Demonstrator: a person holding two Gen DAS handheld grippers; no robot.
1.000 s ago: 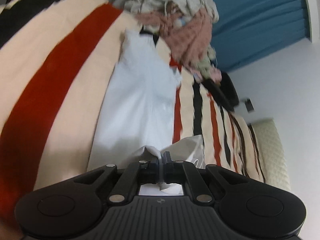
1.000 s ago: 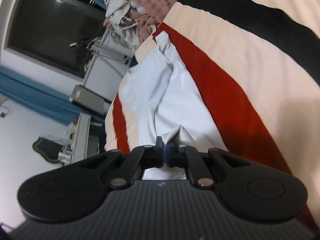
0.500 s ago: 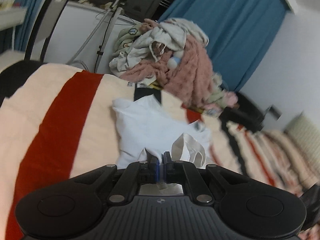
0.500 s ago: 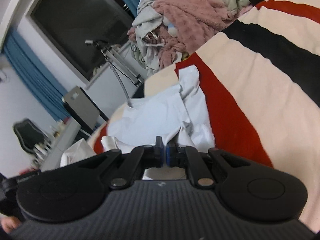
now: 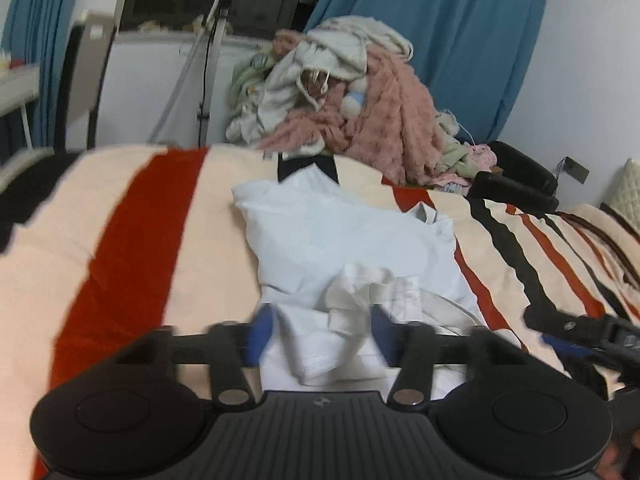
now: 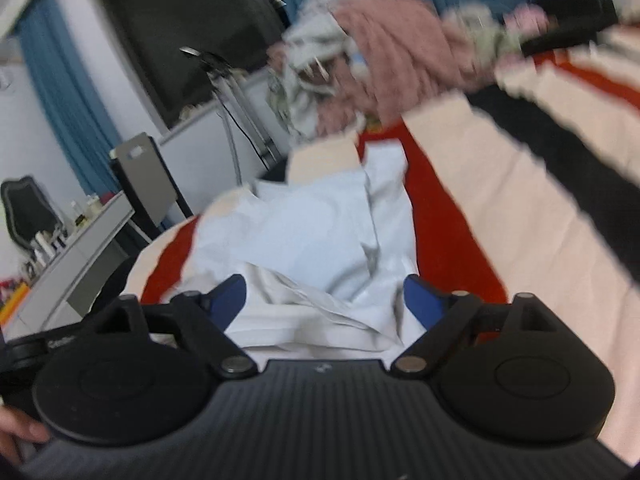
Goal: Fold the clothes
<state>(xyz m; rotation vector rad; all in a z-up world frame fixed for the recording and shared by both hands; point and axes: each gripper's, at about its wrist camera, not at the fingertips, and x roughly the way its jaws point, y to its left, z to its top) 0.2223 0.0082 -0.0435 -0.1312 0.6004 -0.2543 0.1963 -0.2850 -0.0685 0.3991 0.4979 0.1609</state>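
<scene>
A pale blue-white garment point(image 5: 340, 240) lies on the striped bedspread point(image 5: 132, 240), its near end doubled over into a bunched fold point(image 5: 360, 292). My left gripper point(image 5: 320, 332) hangs just over that fold. Its jaws are opening, and loose fabric lies between the blue pads point(image 5: 260, 332) without being pinched. In the right wrist view the same garment point(image 6: 312, 232) fills the middle. My right gripper point(image 6: 326, 300) is likewise opening, with creased cloth between its pads point(image 6: 424, 300) but not gripped. The right gripper also shows in the left wrist view, low at the right edge point(image 5: 580, 332).
A heap of pink and cream clothes point(image 5: 352, 108) sits at the far end of the bed against blue curtains point(image 5: 440, 40). A black bag point(image 5: 516, 184) lies to its right. Beside the bed stand a lamp stand point(image 6: 228, 92), a grey desk point(image 6: 80, 248) and a black chair point(image 6: 28, 216).
Both grippers rolled upright and carried the garment's near edge forward over itself. Both were shut on the cloth; now both have opened and let it drop.
</scene>
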